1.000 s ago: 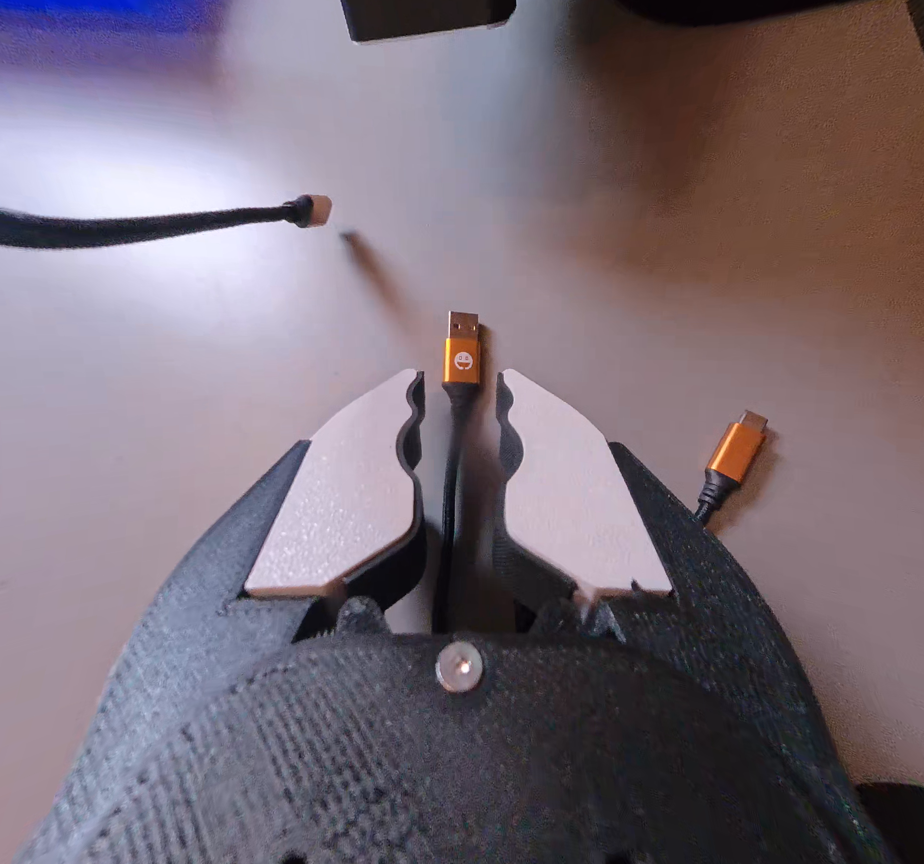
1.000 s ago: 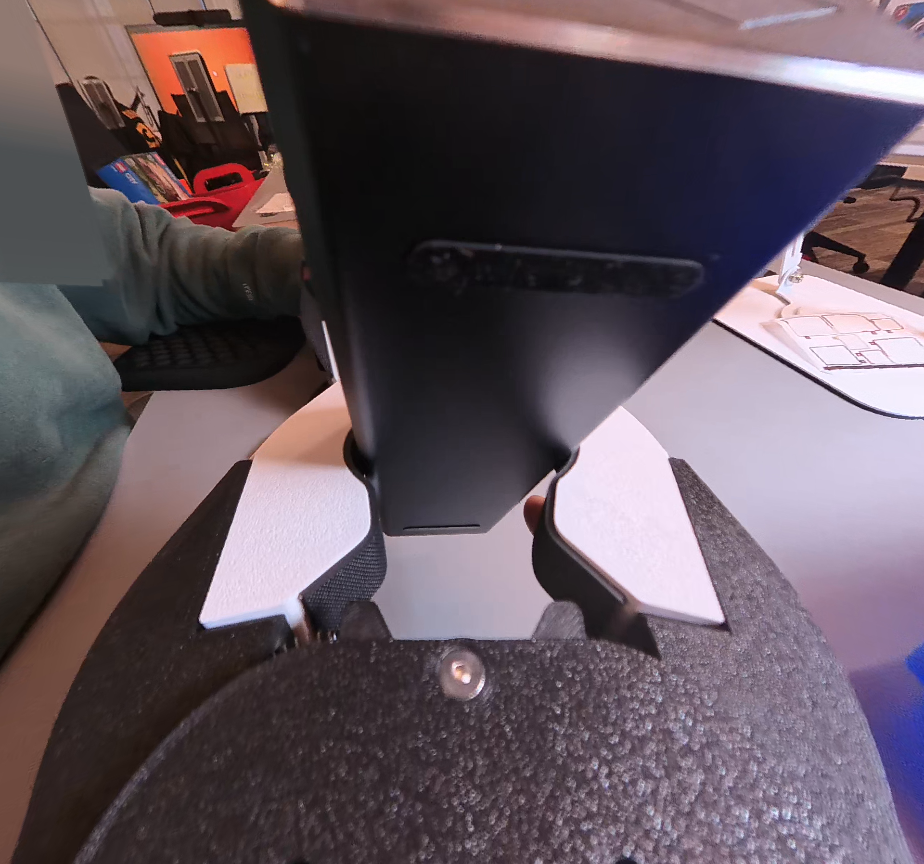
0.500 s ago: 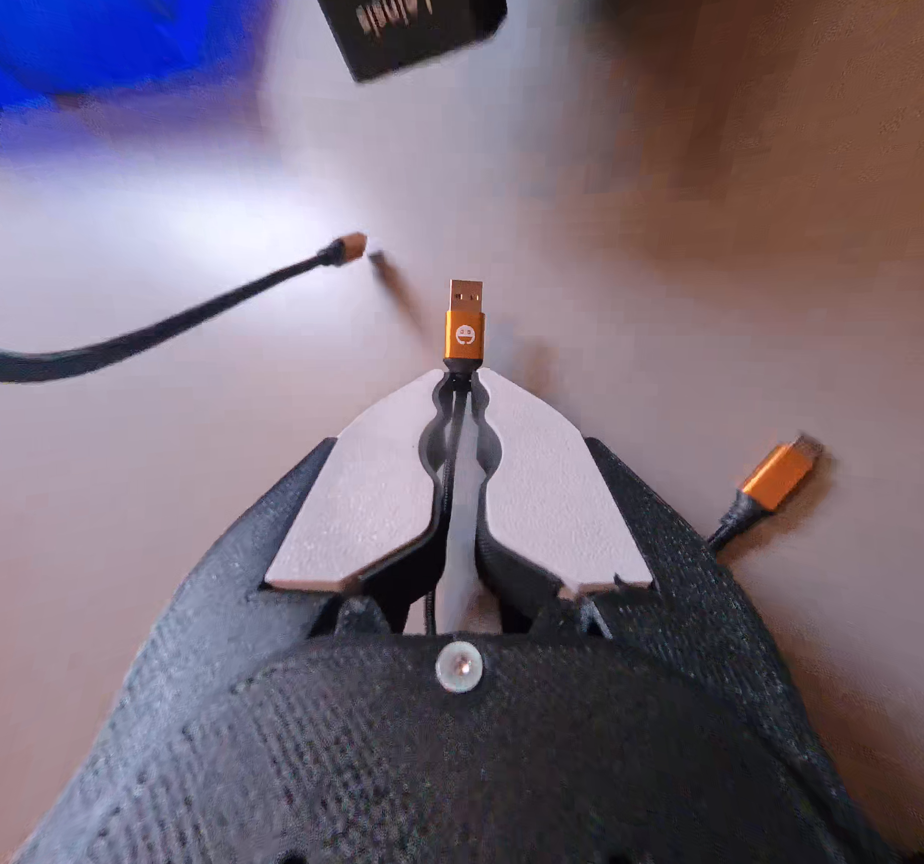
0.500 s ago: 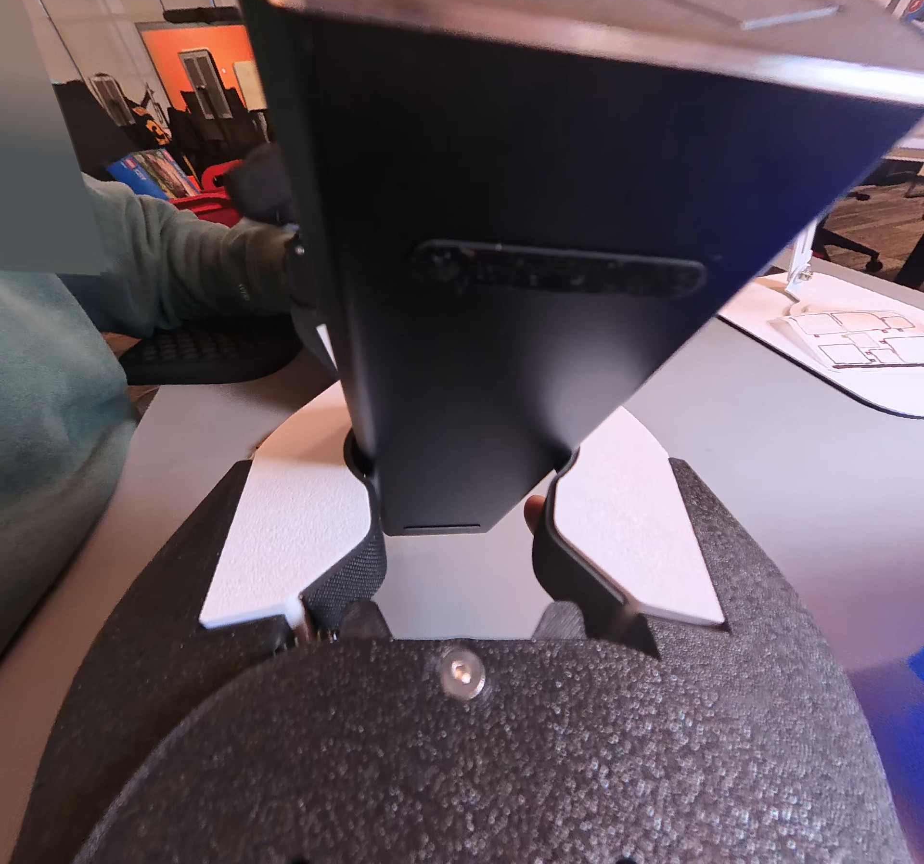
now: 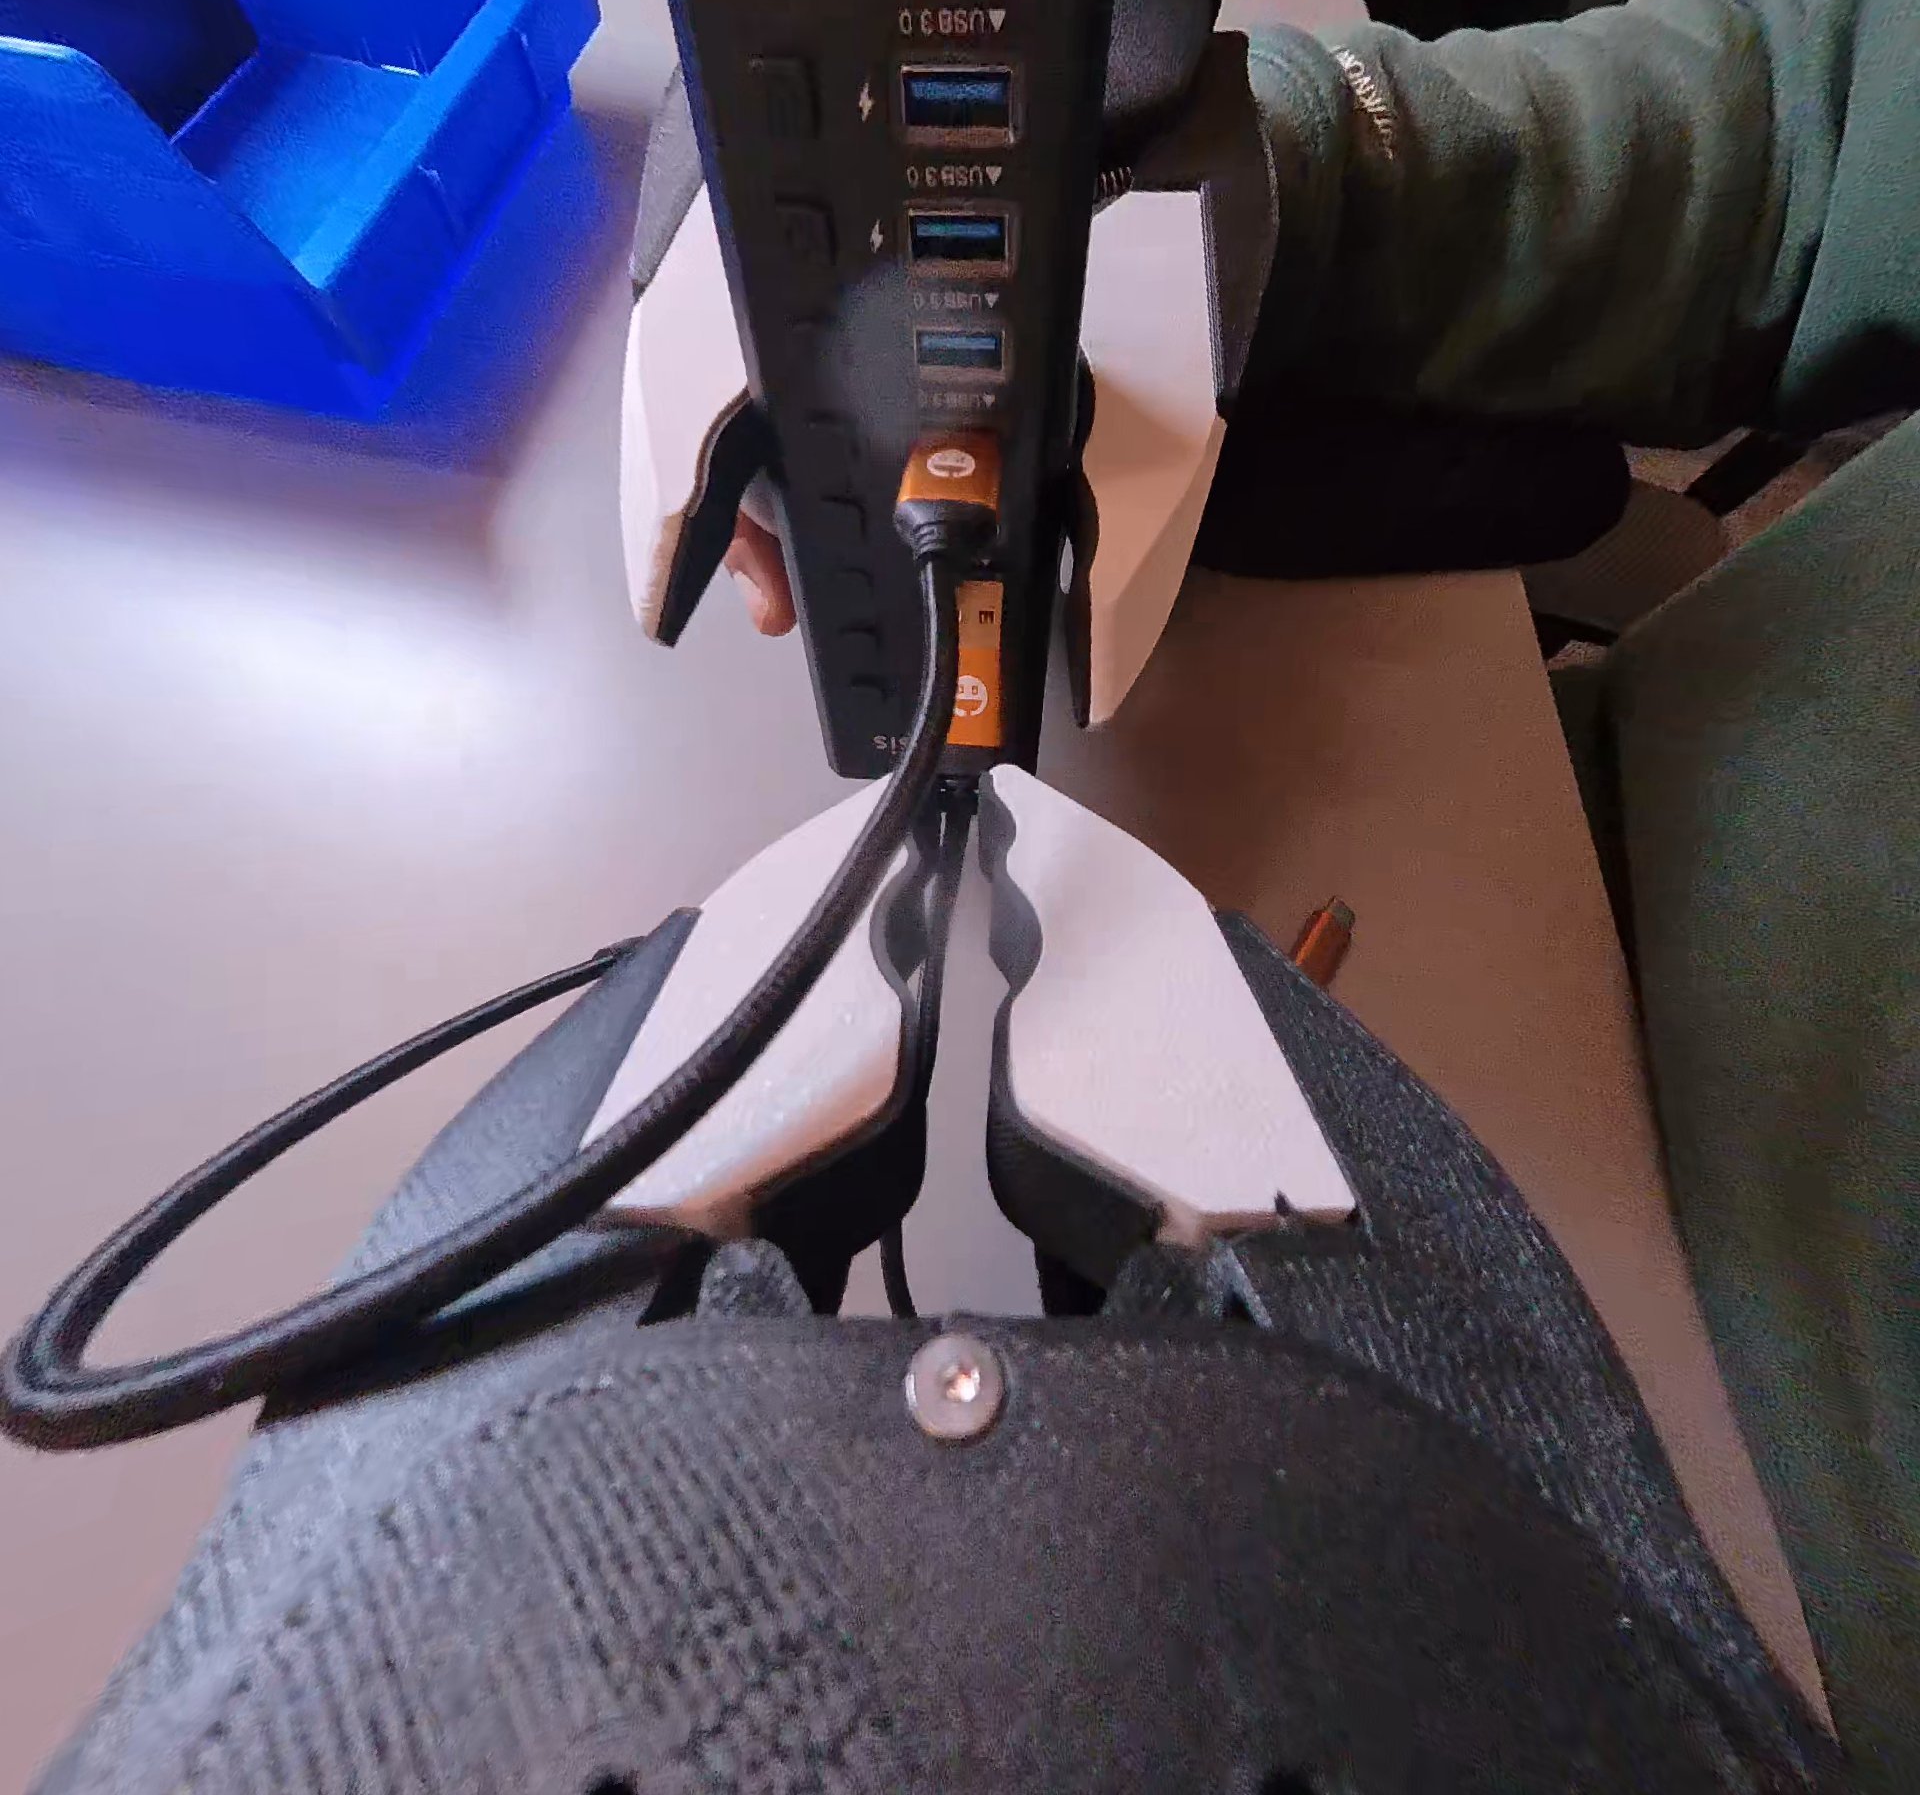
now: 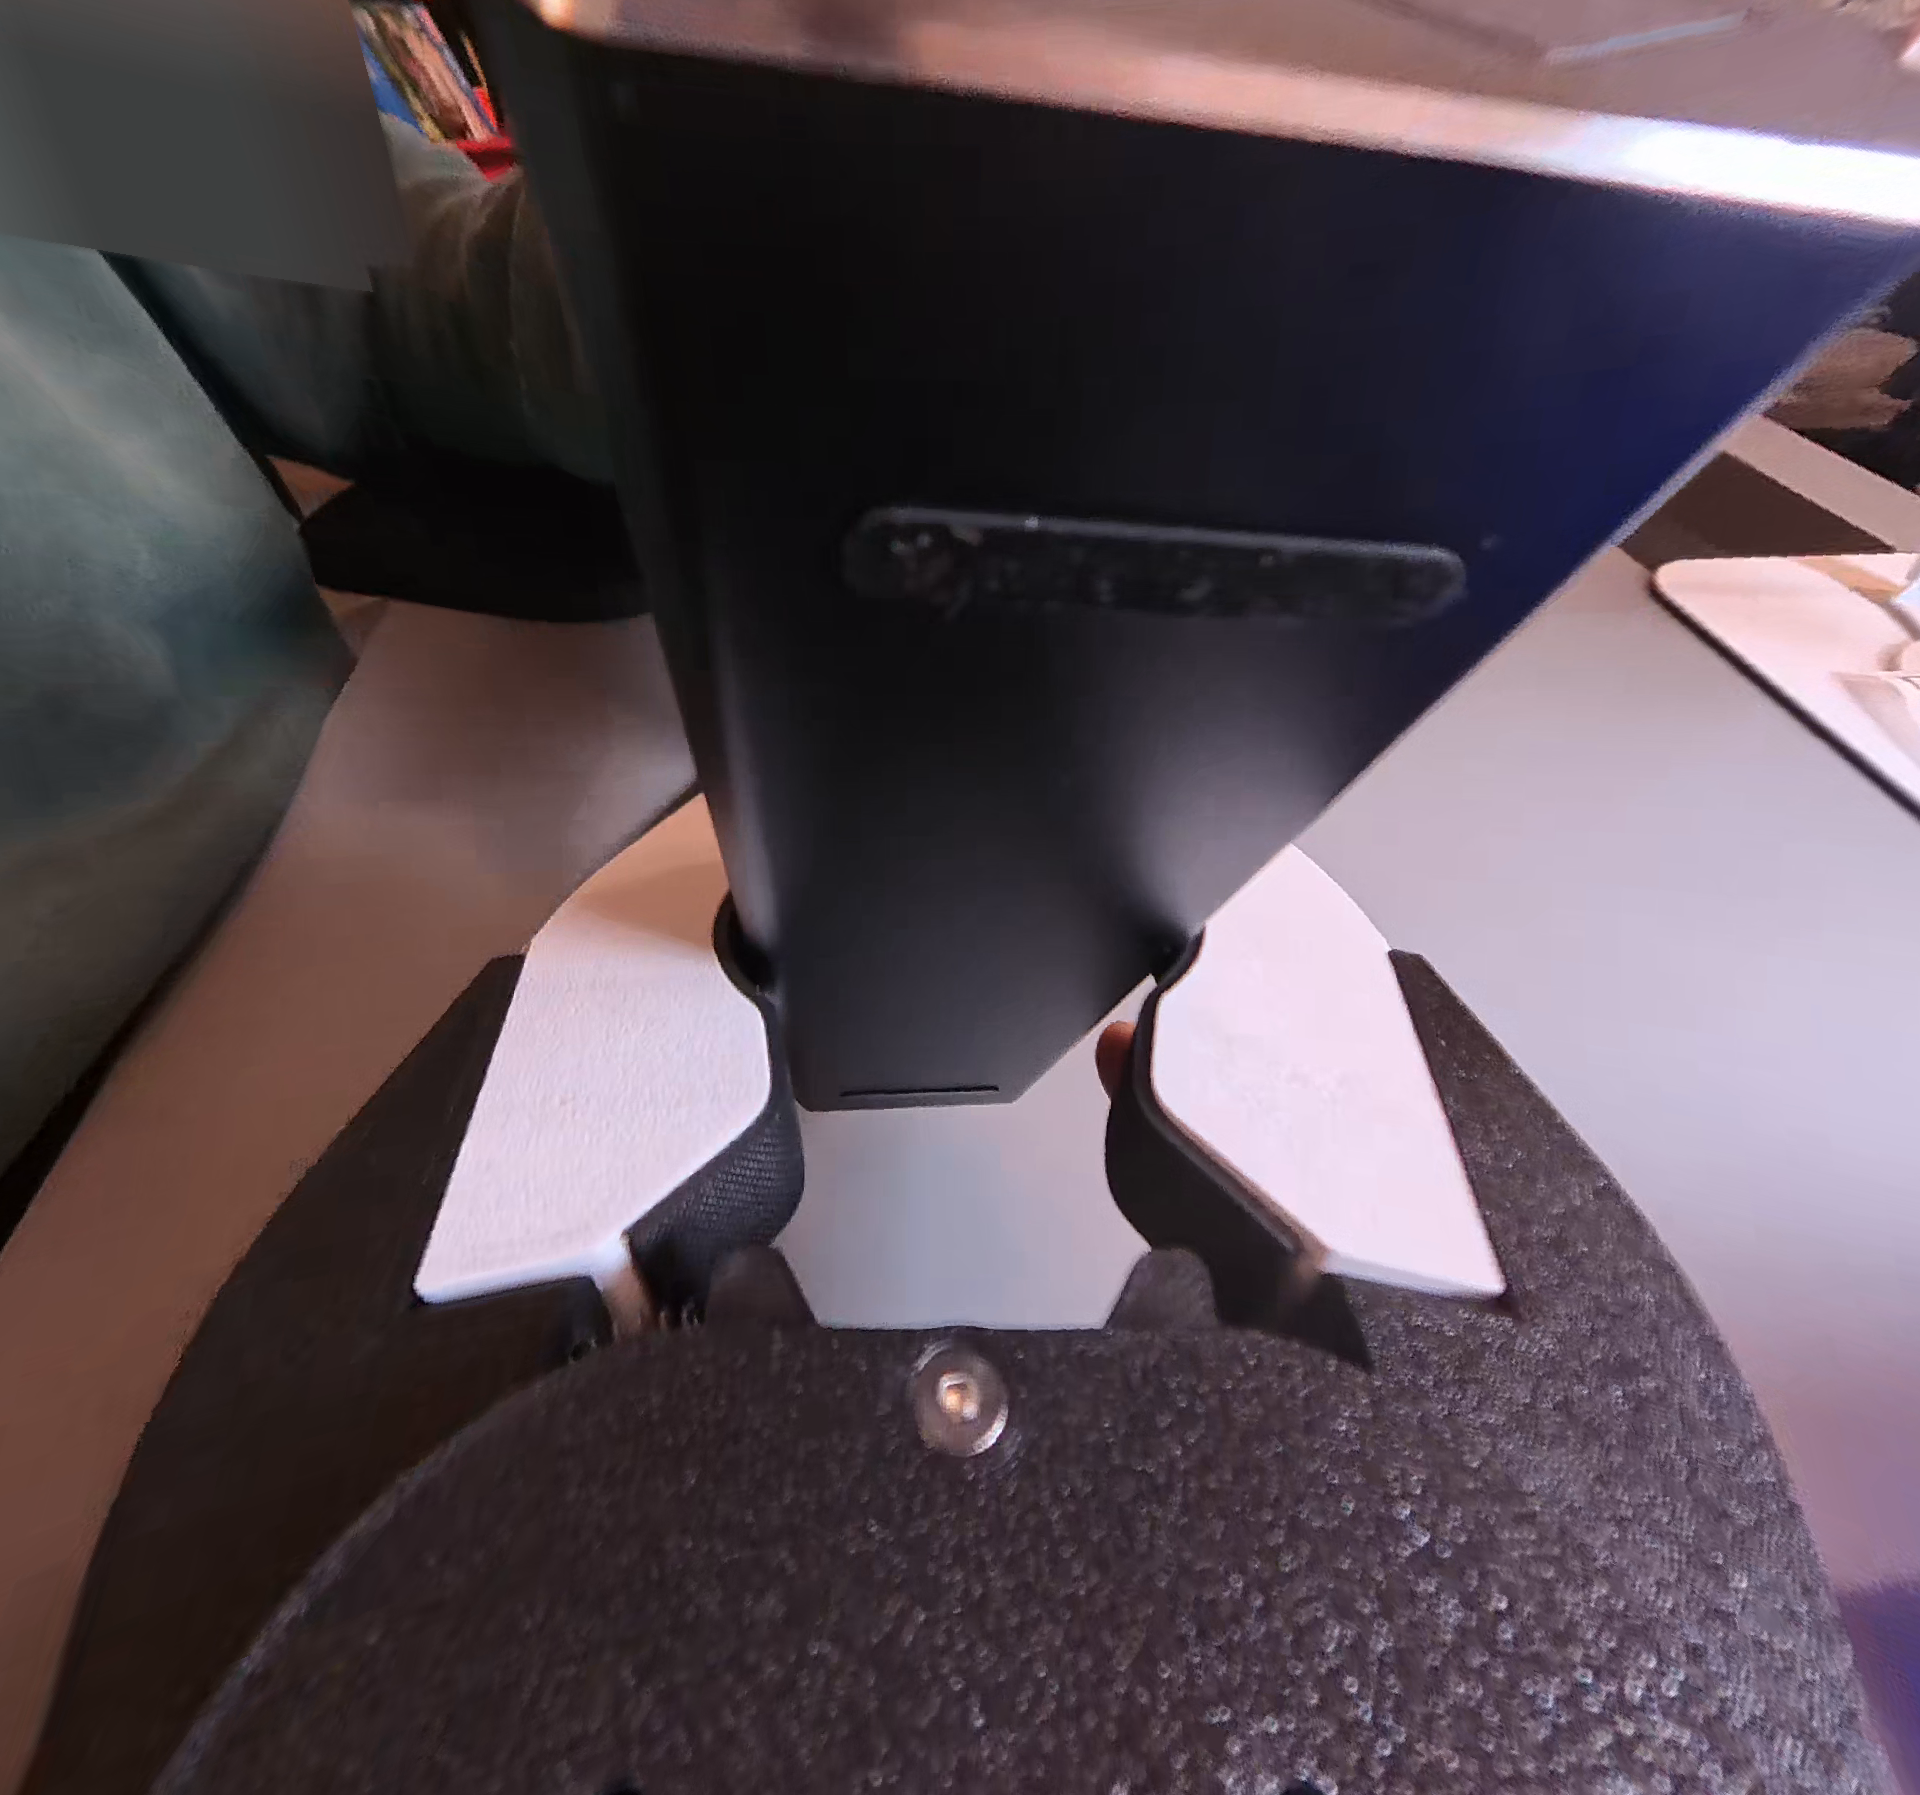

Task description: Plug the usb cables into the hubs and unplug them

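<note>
The left gripper (image 5: 961,795) is clamped on the thin black cable just behind an orange USB plug (image 5: 977,696), whose metal tip lies against the face of a black USB hub (image 5: 810,187), at or just short of a port near the hub's end — whether it is seated cannot be told. One port farther along the row, a second orange plug (image 5: 948,488) sits in the hub, its braided black cable (image 5: 436,1195) looping down over the left finger and out to the left. The right gripper (image 6: 961,1070) holds the hub itself, fingers pressed on its two narrow sides, the hub raised off the grey table (image 5: 312,758); several blue ports stand free. A loose orange connector (image 5: 1322,945) lies on the table just right of the left gripper. A blue plastic bin (image 5: 270,156) sits at upper left — a green sleeve (image 5: 1558,218) reaches in from the right.
</note>
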A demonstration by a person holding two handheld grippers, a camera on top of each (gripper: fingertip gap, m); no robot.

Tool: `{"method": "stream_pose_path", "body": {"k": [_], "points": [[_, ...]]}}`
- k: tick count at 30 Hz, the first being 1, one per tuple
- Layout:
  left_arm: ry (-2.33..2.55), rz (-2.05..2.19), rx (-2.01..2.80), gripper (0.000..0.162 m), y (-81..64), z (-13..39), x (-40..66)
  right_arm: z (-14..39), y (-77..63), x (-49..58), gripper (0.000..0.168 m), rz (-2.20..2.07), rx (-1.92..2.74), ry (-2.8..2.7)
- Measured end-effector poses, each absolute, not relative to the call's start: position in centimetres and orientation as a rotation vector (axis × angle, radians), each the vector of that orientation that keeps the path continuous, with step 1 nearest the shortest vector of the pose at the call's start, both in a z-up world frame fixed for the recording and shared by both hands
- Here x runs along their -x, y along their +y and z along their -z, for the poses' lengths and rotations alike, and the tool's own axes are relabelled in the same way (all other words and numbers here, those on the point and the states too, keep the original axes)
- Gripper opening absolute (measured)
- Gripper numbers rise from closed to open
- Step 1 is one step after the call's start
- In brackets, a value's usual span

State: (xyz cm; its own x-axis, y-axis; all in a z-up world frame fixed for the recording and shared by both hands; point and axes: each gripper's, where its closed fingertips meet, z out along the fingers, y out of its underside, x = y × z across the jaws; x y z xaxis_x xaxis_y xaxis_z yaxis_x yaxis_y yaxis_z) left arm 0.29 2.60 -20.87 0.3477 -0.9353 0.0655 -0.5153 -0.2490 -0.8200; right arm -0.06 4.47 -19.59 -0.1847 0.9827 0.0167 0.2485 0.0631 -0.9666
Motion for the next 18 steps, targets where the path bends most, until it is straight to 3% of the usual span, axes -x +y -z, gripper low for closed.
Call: {"method": "stream_pose_path", "body": {"k": [18], "points": [[1.512,0.621,2.019,0.007,1.9,21.5,0.4,21.3,3.5,0.6,0.073,-1.024,1.282,-1.69]]}}
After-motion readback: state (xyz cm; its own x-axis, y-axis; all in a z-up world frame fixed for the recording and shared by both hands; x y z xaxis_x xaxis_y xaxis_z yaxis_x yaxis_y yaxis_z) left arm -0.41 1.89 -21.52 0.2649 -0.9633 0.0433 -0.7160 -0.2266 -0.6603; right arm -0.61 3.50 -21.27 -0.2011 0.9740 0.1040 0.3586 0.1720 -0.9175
